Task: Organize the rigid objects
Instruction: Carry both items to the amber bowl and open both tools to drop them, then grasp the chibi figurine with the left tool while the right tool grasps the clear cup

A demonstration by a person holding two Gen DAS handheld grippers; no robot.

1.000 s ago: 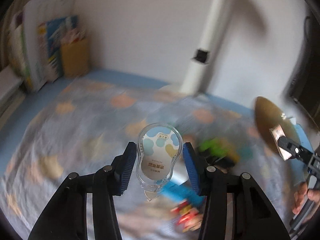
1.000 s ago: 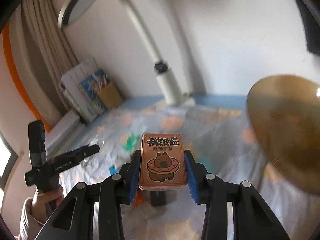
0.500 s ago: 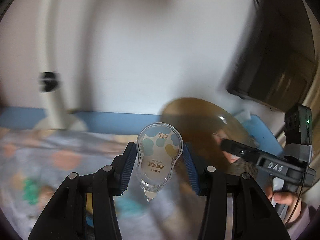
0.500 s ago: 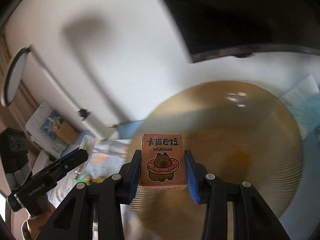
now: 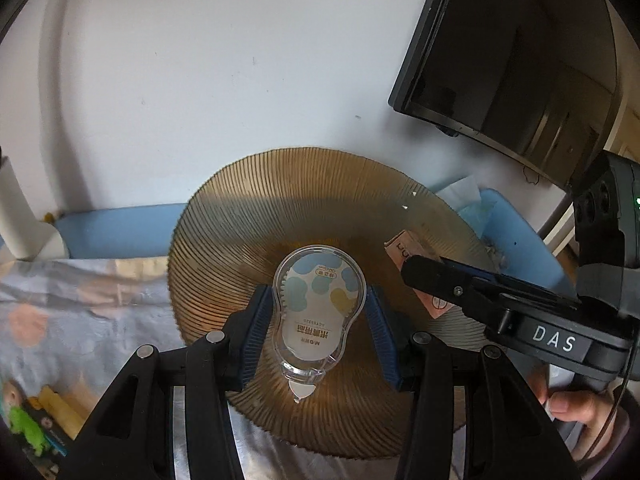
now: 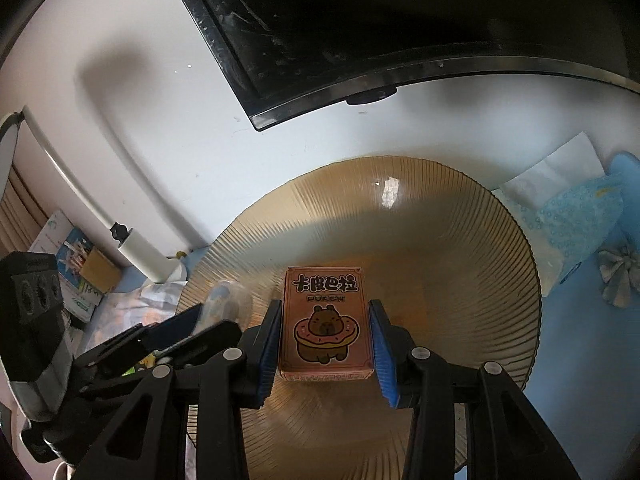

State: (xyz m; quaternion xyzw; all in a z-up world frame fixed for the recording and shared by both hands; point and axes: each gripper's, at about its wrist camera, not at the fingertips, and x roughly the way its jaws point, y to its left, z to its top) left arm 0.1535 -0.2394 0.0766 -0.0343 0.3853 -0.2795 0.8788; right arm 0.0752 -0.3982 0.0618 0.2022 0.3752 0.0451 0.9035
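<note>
I am at the placing step, with both loads brought over the wide amber ribbed glass dish, which I take as my landmark. My left gripper is clamped on the clear pear-shaped correction-tape dispenser with blue and yellow blotches, blue pads pressed to its two flanks, its nozzle pointing back toward me. It hangs above the middle of the dish; whether it touches the glass I cannot tell. My right gripper is closed on the small pinkish card box printed with a capybara in a doughnut, pads flat against both long sides, and the box sits over the dish's centre too, just to the right of the dispenser. In the left view that box peeks out beyond my right claw's black finger.

Off the dish's left rim lies the patterned cloth; behind the dish, on the wall, hangs a dark monitor.

My judgement: next I should lower each piece until it rests on the dish floor, then ease the jaws apart. The two claws are crowded close, so I would release one first and draw it clear. The sloped, glossy glass may let the rounded dispenser slide toward the centre.
</note>
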